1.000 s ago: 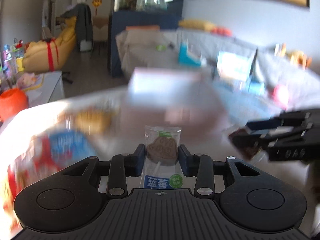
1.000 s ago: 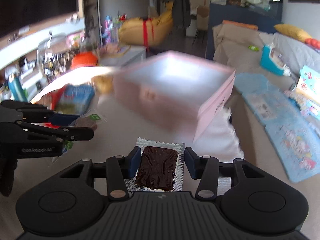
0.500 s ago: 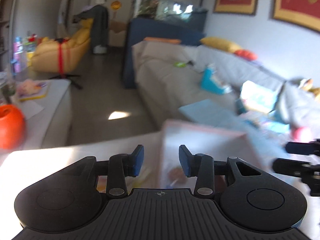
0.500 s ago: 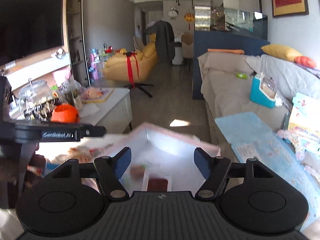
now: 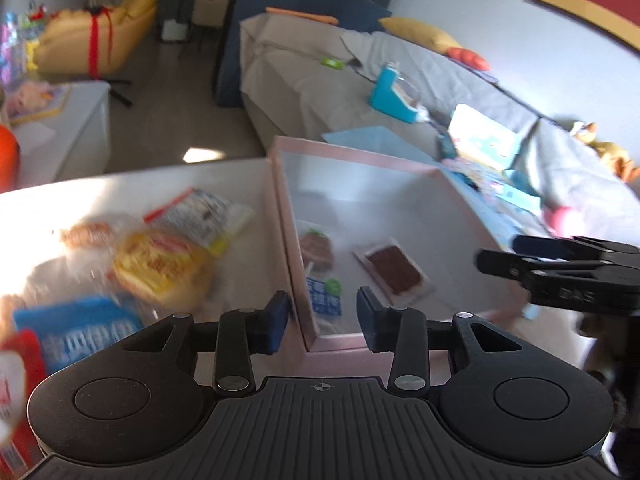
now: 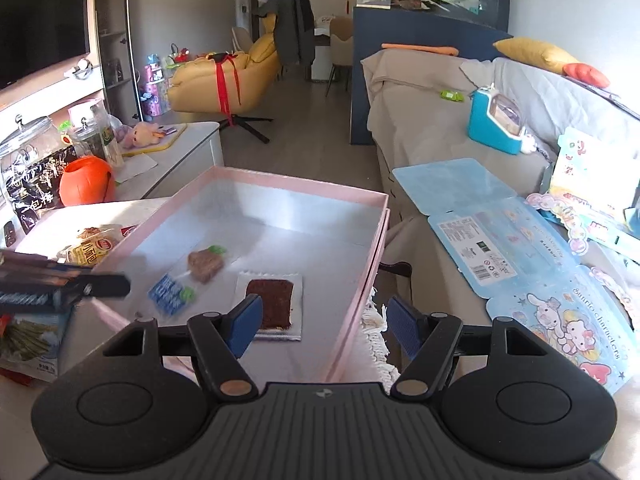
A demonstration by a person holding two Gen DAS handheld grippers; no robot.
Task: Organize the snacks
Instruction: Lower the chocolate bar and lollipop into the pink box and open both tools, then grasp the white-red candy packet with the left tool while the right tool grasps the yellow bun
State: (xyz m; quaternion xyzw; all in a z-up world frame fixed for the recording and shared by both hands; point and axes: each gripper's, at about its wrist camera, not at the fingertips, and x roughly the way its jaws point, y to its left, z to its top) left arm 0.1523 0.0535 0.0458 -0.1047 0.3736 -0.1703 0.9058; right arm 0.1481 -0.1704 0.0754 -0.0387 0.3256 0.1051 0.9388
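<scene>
On the table, pink box (image 6: 280, 216) now holds lolly (image 6: 204, 266) & choc bar (image 6: 272, 300) I dropped, both grippers (image 5: 322, 316) (image 6: 320, 326) empty w/ jaws apart, more snacks (image 5: 160, 264) next.

1. The left wrist camera sits just behind the left claw (image 5: 322, 316) and looks forward and down along its fingers. It is close over the near left corner of the pink box (image 5: 280, 184), with the table (image 5: 132, 192) and loose snack packets (image 5: 160, 264) to the left.
2. The right wrist camera sits just behind the right claw (image 6: 320, 326), also tilted down, close over the near right edge of the box (image 6: 376, 240), facing down the room past the grey sofa (image 6: 420, 120).
3. Both views share the box interior, the lollipop (image 5: 318, 246) (image 6: 205, 266), the chocolate bar (image 5: 394, 270) (image 6: 272, 300), the sofa and the yellow chair (image 6: 216, 80).
4. Each camera sees the other claw at its edge.
</scene>
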